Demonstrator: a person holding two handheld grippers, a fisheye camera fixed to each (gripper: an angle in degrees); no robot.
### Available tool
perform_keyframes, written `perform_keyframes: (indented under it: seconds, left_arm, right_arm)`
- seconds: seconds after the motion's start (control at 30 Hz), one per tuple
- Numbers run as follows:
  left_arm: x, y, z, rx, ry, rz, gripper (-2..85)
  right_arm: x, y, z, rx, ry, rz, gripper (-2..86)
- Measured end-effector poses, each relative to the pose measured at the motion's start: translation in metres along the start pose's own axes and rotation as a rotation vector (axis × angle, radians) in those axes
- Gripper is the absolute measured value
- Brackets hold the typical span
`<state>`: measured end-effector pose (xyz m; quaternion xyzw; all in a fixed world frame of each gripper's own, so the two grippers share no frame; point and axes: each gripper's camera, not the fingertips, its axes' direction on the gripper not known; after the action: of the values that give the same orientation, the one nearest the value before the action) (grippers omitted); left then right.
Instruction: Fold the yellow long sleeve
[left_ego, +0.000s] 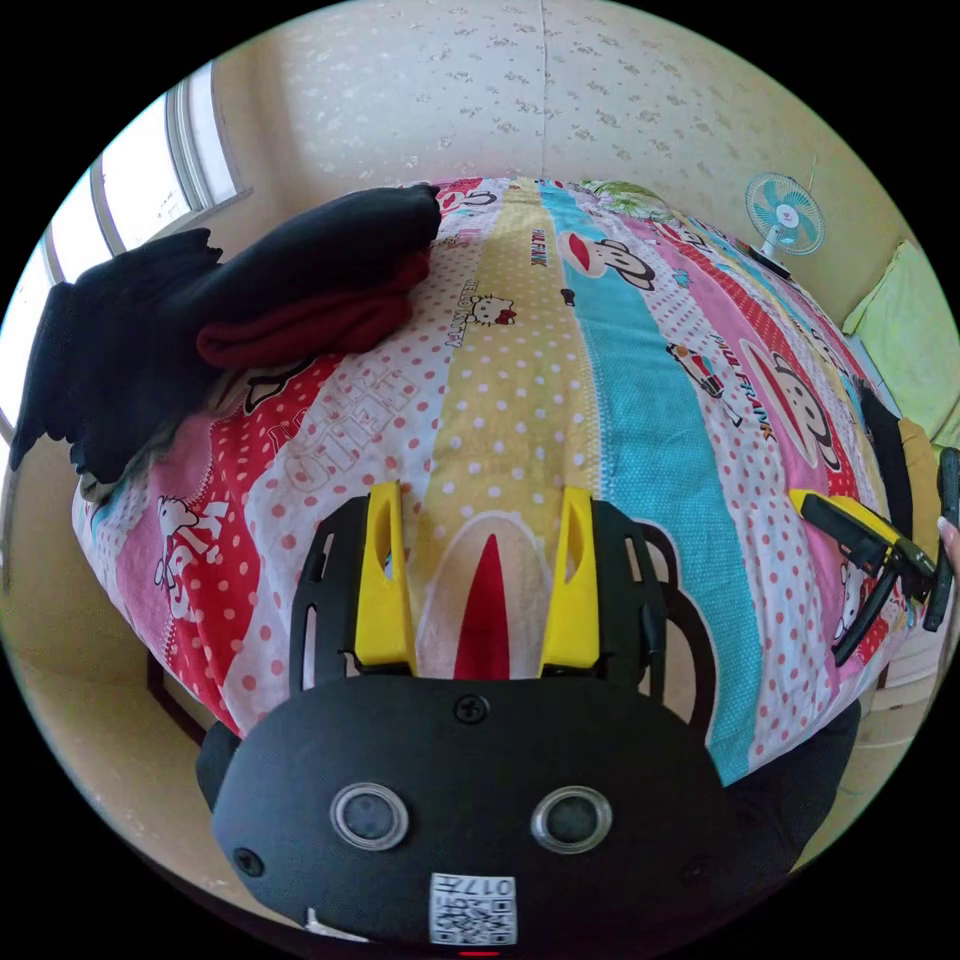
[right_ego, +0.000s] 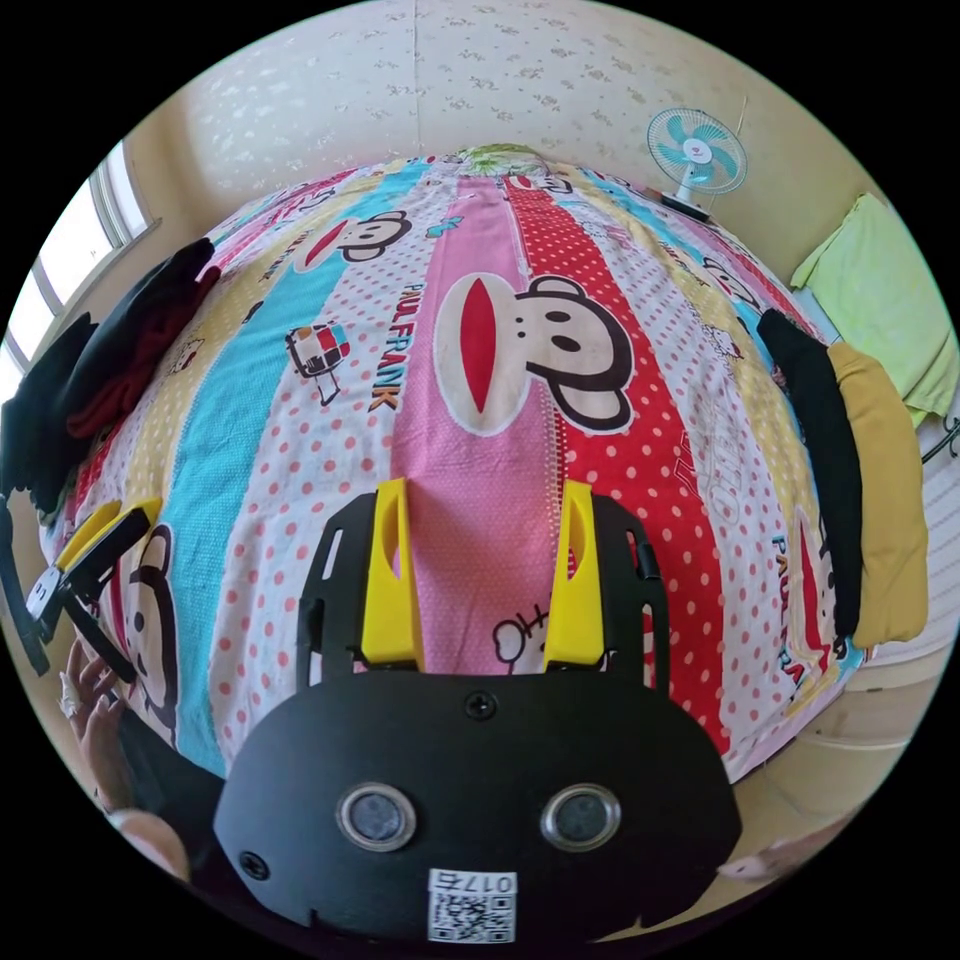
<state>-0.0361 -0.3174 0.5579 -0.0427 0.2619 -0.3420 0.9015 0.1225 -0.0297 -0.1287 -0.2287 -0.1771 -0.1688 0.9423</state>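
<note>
Both grippers are hovering over the bed, nothing in either. The left gripper (left_ego: 482, 575) is sitting at lower centre of the left gripper view, its yellow jaws spread apart with only the patterned bedsheet (left_ego: 640, 420) showing between them. The right gripper (right_ego: 485, 570) is sitting lower centre of the right gripper view, jaws likewise spread and empty over the pink stripe. Each gripper is also showing up in the other's camera: the right one at the right edge of the left gripper view, the left one at the lower left edge of the right gripper view, beside a hand (right_ego: 85, 700).

The yellow long sleeve (right_ego: 885, 500) is lying at the right edge of the right gripper view, near the bed's edge, touching a black garment (right_ego: 815, 440) beside it. It is looking like a compact oblong already, though I cannot tell whether that is a finished fold or just a bundle. In the left gripper view just a sliver is peeking out at far right.

A pile of dark and red clothes (left_ego: 300, 290) is sitting at upper left of the left gripper view. A fan (right_ego: 697, 150) is standing upper right.

Progress judgement: either the fold is done and set aside, or not yet started; the middle of the sheet is carrying no garment.
</note>
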Motion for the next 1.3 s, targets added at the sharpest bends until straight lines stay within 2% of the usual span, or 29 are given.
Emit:
perform_keyframes:
  seconds: [1.3]
  left_arm:
    - [0.017, -0.011, -0.014, 0.002, -0.001, -0.004, 21.0]
  right_arm:
    - [-0.005, 0.004, 0.021, 0.001, -0.006, 0.003, 19.6]
